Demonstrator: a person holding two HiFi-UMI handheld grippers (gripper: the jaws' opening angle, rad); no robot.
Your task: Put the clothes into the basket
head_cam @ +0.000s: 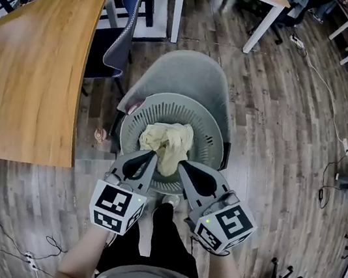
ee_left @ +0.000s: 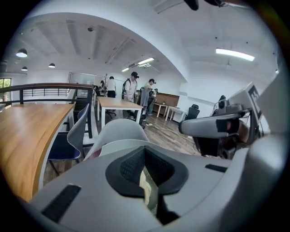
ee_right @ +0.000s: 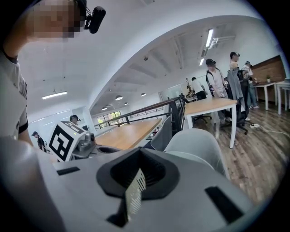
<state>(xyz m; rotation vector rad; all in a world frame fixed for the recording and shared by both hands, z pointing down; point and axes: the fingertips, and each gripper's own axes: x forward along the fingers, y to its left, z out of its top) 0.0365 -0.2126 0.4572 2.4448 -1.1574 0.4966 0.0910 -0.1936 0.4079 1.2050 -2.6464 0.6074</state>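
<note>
pale yellow cloth (head_cam: 168, 142) already in the grey slotted basket (head_cam: 208, 134) on the chair (head_cam: 185, 74); left gripper (head_cam: 151, 156) jaws pinched shut on its near edge; right gripper (head_cam: 181, 164) jaws together beside it, grip unclear; i see no other clothes left

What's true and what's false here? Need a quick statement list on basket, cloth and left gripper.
1. The basket stands on the grey chair. True.
2. The cloth is dark blue. False: it is pale yellow.
3. The left gripper has its jaws wide apart. False: they are together, with the cloth between them.
4. In the head view, a wooden table is to the left of the chair. True.
</note>
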